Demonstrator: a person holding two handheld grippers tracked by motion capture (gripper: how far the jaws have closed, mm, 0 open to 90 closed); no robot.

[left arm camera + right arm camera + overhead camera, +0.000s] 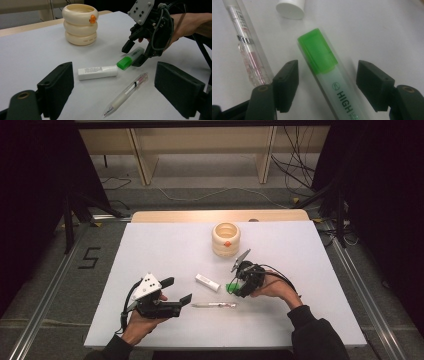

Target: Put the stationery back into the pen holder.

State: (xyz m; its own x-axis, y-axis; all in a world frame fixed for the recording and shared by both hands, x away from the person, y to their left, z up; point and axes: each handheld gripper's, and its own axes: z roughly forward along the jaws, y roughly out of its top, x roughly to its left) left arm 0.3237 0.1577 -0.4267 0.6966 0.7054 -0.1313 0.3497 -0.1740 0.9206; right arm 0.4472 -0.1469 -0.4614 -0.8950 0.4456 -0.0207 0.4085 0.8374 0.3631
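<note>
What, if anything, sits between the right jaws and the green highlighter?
Nothing visible. The right gripper is open with its jaws either side of the highlighter; the pen lies outside one jaw, clear of the gap.

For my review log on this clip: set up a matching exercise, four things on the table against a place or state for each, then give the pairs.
Things:
1. highlighter
2. pen
3. white tube
4. ringed cup

Places or states:
A. upright at the far side of the table
B. between the open jaws of the right gripper
C. lying nearest the left gripper
D. lying flat, its end beside the green cap

Pairs: 1-B, 2-C, 3-D, 4-A
</note>
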